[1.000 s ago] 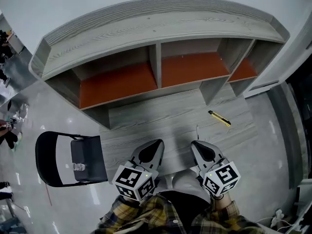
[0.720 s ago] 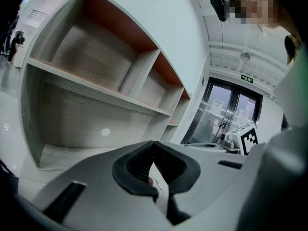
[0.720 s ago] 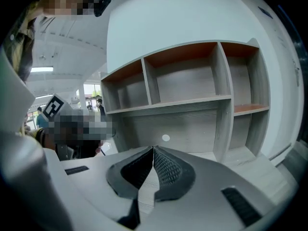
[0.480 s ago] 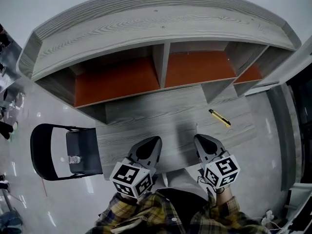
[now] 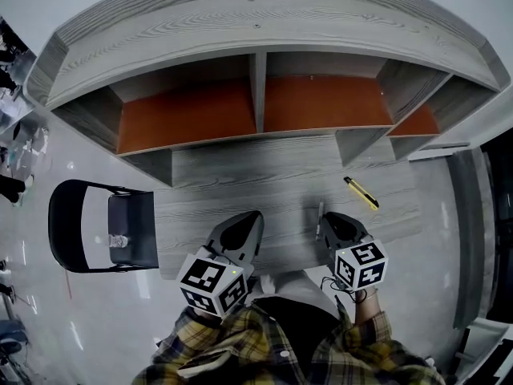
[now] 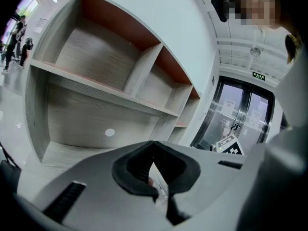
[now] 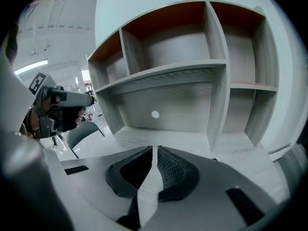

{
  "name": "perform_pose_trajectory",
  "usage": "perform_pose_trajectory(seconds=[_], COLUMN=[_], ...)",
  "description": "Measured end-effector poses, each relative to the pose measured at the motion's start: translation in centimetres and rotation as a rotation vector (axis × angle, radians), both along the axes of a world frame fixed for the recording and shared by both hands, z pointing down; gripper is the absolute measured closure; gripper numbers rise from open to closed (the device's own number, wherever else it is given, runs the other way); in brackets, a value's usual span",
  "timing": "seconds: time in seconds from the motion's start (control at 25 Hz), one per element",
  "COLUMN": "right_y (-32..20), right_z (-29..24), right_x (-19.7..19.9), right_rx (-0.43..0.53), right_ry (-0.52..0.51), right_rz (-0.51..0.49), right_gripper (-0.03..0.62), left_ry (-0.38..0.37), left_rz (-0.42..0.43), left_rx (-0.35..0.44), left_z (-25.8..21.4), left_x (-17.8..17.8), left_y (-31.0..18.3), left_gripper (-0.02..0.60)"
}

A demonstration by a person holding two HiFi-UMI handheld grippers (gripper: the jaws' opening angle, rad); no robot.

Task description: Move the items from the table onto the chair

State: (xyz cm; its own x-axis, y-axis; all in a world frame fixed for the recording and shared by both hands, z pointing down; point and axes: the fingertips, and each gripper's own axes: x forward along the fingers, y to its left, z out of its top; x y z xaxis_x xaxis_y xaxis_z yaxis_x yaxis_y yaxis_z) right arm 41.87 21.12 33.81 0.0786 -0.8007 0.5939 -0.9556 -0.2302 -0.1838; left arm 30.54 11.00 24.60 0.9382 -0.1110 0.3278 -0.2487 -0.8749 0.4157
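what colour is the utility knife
Mostly yellow, dark at one end; the utility knife shows best in the head view.

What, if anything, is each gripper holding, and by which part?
Nothing. The left gripper and right gripper are both shut and empty.

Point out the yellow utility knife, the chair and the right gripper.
yellow utility knife [image 5: 361, 192]: head view, middle of its body.
chair [image 5: 138, 223]: head view, bare part of its seat.
right gripper [image 7: 154, 150]: right gripper view, between its closed fingertips.
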Motion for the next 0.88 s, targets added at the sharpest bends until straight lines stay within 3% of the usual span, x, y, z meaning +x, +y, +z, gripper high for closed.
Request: perform_pose_trajectory(seconds=[0.16, 0.48, 0.88], right_y=[1.1, 2.5, 3.3], right_z=[2.7, 9.0, 17.1], right_x=[1.1, 1.9, 2.3], right_rx=[-0.042, -0.146, -0.283], right_ry=[-0.022, -0.097, -0.086], right_rz=[0.011, 0.034, 0.088], right_gripper=[0.569, 0.482, 0.478], left_ry=[-0.016, -0.069, -0.138], left_rz=[-0.011, -0.059, -0.071], left_rx=[0.023, 0.052, 0.062], left_z=[-0.2, 0.4, 1.7], left_x=[0.3, -0.7, -1.9], left_y=[0.8, 1.3, 2.3], left_gripper=[0.577, 0.577, 0.577])
